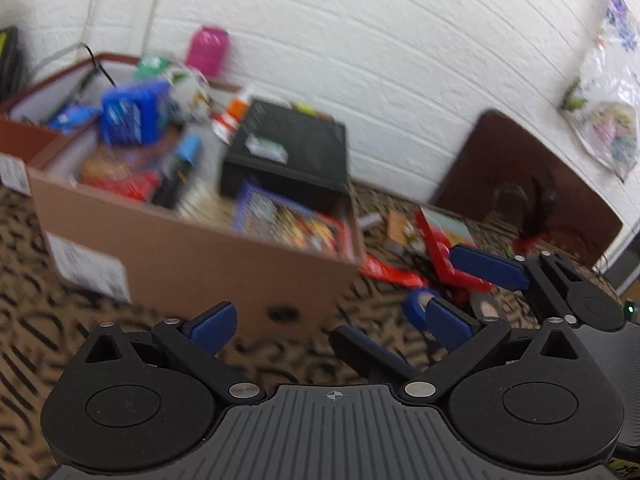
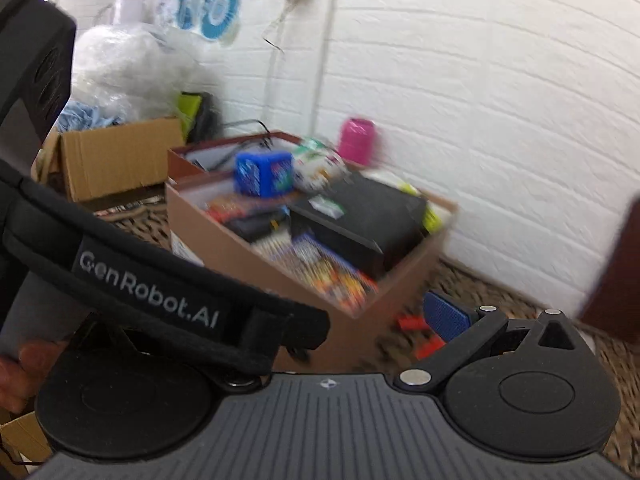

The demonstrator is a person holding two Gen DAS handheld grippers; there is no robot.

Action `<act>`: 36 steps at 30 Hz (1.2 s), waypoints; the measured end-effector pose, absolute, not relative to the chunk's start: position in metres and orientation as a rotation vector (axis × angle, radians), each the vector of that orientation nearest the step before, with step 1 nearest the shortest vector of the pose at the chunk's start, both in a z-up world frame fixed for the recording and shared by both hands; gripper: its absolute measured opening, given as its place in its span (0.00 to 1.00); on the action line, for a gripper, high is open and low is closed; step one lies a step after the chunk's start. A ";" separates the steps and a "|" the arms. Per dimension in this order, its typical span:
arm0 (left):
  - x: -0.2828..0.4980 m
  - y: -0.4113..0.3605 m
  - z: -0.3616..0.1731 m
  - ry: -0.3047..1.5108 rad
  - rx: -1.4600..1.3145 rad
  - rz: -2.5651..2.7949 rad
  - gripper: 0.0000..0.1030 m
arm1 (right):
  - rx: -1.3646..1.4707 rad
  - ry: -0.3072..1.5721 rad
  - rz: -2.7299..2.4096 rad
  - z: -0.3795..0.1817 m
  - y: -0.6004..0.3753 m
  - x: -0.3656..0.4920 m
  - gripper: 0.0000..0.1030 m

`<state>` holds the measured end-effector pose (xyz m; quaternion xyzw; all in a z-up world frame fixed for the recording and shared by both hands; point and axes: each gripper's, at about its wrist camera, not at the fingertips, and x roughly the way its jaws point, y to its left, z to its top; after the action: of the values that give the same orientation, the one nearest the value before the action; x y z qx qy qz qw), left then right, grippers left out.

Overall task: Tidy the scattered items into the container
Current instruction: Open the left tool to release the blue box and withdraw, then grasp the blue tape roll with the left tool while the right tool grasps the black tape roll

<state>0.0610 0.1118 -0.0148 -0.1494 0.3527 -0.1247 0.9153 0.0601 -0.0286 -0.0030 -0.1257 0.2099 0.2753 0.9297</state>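
Note:
A brown cardboard box (image 1: pixel 168 248) stands on the patterned carpet, filled with a blue packet (image 1: pixel 134 114), a black box (image 1: pixel 288 148) and colourful packs. It also shows in the right wrist view (image 2: pixel 256 256). My left gripper (image 1: pixel 332 324) is open and empty in front of the box. To its right the other gripper (image 1: pixel 490 266) reaches over scattered items: a red frame (image 1: pixel 440 248), a red wrapper (image 1: pixel 390 272) and a blue tape roll (image 1: pixel 416 308). In the right wrist view only the right blue finger (image 2: pixel 446 316) shows; a black strap (image 2: pixel 160 296) hides the left one.
A white brick wall runs behind. A pink cup (image 1: pixel 208 52) stands behind the box. A dark brown board (image 1: pixel 520 172) leans on the wall at right. A second open carton (image 2: pixel 116 156) and plastic bags (image 2: pixel 128 64) sit at far left.

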 end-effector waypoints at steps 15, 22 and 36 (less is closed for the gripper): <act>0.101 -0.012 -0.064 0.832 -0.229 -0.419 1.00 | -0.119 0.582 0.224 -0.050 -0.158 0.049 1.00; 0.133 -0.011 -0.068 0.813 -0.281 -0.323 0.98 | -0.044 0.602 0.168 -0.063 -0.198 0.064 0.99; 0.190 -0.029 -0.093 0.890 -0.210 -0.279 0.59 | -0.002 0.646 -0.002 -0.073 -0.235 0.127 0.78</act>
<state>0.1895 -0.0291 -0.0926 -0.1008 0.4283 -0.1343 0.8879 0.1265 -0.2354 -0.0725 -0.0012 0.3175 -0.0009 0.9482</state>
